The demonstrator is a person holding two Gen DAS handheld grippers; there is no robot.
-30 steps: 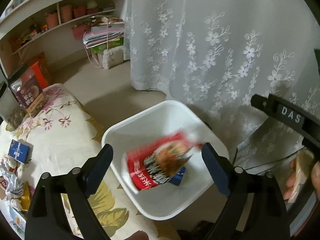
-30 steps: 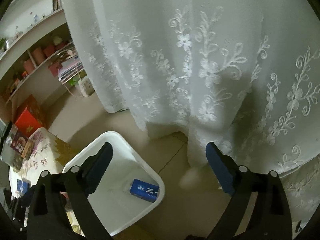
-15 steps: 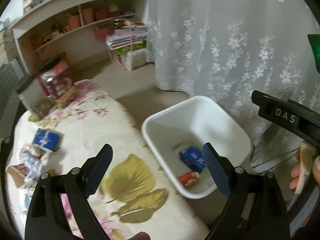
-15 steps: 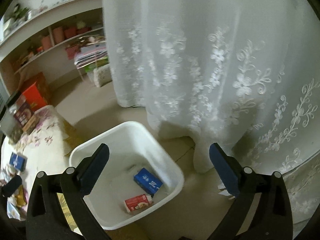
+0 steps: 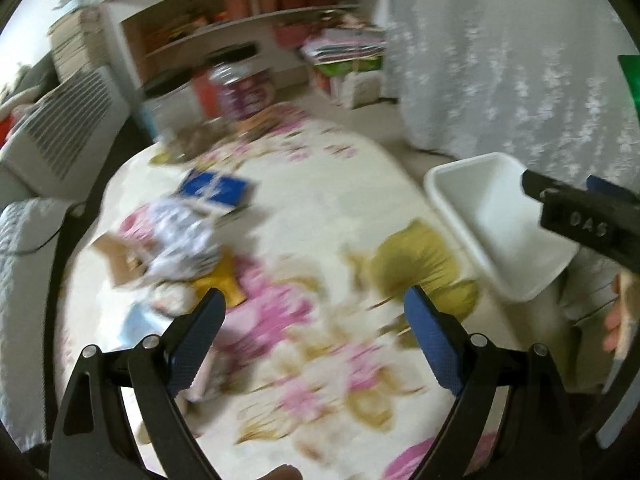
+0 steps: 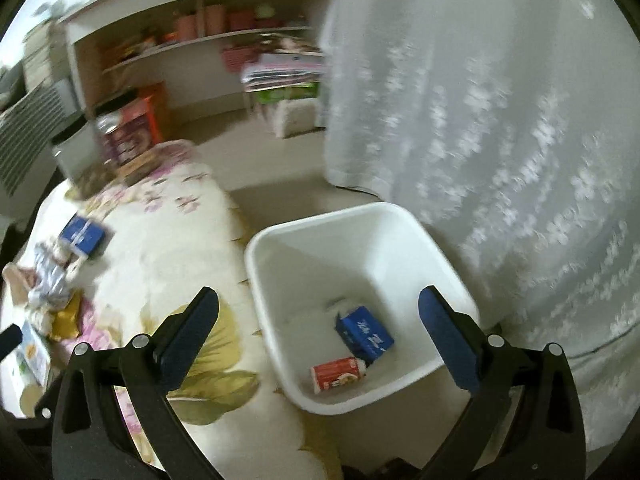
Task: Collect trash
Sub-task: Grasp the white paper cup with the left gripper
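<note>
Left wrist view, blurred, left to right:
- Radiator point(image 5: 60, 136) at far left, off the table.
- Trash heap point(image 5: 172, 240) on the floral table point(image 5: 320, 216): crumpled white wrapper, brown carton, yellow packet, with 1 blue box point(image 5: 214, 188) just behind. The heap lies ahead and left of the left gripper point(image 5: 312, 312); the yellow packet is just beyond the left fingertip.
- Left gripper: fingers spread wide, nothing between them, above the tablecloth.
- Bin point(image 5: 492, 220), white, beside the table's right edge, ahead and right of the gripper; contents not visible here.
- Right tool's black body crosses the bin's right side.

Right wrist view, left to right:
- Same heap point(image 6: 48, 284) and blue box point(image 6: 82, 234) on the table point(image 6: 168, 240), well left of the right gripper point(image 6: 318, 312).
- Right gripper: fingers spread wide, holding nothing, over the bin's near half.
- Bin point(image 6: 320, 232) holds 2 items on its floor: 1 red carton point(image 6: 336, 372) on its side, 1 blue carton point(image 6: 364, 334) touching it behind. Both lie between the 2 fingertips in view, below them.
- Curtain point(image 6: 500, 120), white lace, behind and right of the bin.
- Shelves point(image 6: 192, 32) at rear.
</note>
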